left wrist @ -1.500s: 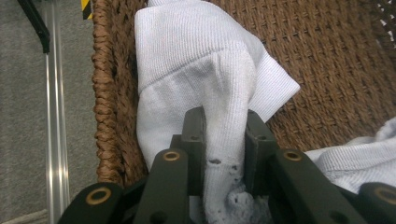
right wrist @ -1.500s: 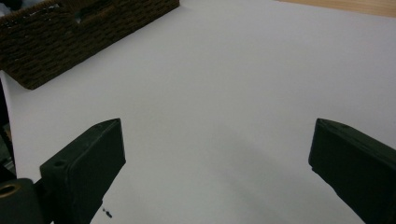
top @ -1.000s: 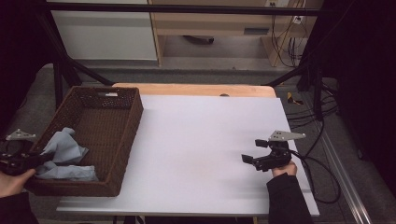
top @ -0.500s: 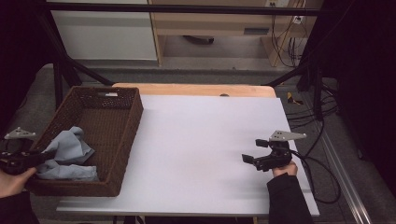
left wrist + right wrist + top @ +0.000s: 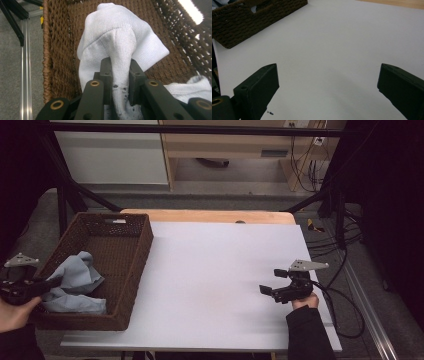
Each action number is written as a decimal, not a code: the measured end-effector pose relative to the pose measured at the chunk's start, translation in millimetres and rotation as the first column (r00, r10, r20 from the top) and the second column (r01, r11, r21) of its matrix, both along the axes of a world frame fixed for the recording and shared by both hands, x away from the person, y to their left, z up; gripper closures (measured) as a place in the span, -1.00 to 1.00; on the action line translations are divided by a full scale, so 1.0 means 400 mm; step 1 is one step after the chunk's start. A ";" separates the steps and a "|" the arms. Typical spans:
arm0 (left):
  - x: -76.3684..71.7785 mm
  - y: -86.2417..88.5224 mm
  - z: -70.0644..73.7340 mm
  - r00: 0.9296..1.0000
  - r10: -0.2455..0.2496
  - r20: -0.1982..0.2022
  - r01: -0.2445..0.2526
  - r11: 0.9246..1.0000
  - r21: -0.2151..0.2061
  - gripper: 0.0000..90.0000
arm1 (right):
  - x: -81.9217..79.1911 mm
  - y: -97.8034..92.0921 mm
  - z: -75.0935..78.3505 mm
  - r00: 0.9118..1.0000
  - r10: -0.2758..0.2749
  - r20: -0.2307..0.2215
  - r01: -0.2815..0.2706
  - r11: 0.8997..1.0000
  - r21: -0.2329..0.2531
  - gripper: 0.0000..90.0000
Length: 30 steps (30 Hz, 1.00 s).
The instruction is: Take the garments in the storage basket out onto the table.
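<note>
So from the high view, the white worktop (image 5: 210, 285) has a brown wicker basket (image 5: 131, 265) sitting at its left edge, with a pale blue-grey cloth (image 5: 75, 285) bunched up in the near end of it. The left claw (image 5: 50, 282) comes in from the near left over the basket's near-left rim, its tips right at the cloth, held by a hand (image 5: 12, 312) at the bottom left corner. The right claw (image 5: 272, 282) is way over at the near right of the worktop, well apart from the basket, jaws pointing left and spread apart with nothing in them, and its cable trails off the right edge. Next, the left gripper view: the left claw (image 5: 120, 80) is pinched narrow on a ridge of the cloth (image 5: 120, 37), which stands up in a hump between the jaws with the basket's woven wall (image 5: 57, 55) behind and beside it. Last, the right gripper view: the right claw (image 5: 328, 82) is wide, bare white worktop (image 5: 337, 45) between the jaws, and a corner of the basket (image 5: 249, 22) is off at the far left.
</note>
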State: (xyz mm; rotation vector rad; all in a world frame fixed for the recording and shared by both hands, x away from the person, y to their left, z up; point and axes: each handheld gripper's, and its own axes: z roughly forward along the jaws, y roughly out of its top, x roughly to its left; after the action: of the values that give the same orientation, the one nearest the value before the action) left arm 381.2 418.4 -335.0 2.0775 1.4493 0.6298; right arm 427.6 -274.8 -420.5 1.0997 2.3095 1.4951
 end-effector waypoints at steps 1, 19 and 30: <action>-0.001 -0.003 0.003 1.000 -0.010 0.000 0.010 1.000 0.003 0.71 | 0.000 0.000 0.000 1.000 0.000 0.000 0.000 1.000 -0.002 -0.90; 0.010 -0.073 0.047 0.998 -0.053 0.037 0.051 0.998 0.033 0.72 | 0.000 0.001 -0.001 1.000 0.001 0.001 -0.001 1.000 -0.005 -0.90; 0.033 -0.099 0.062 0.997 -0.073 0.014 0.072 0.995 0.075 0.72 | 0.000 0.001 -0.001 1.000 -0.002 0.003 0.002 1.000 -0.004 -0.90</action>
State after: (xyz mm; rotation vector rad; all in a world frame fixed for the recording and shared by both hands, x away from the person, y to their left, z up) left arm 394.6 378.7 -310.2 2.1661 1.3540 0.6797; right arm 427.5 -274.2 -421.0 1.0977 2.3078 1.4895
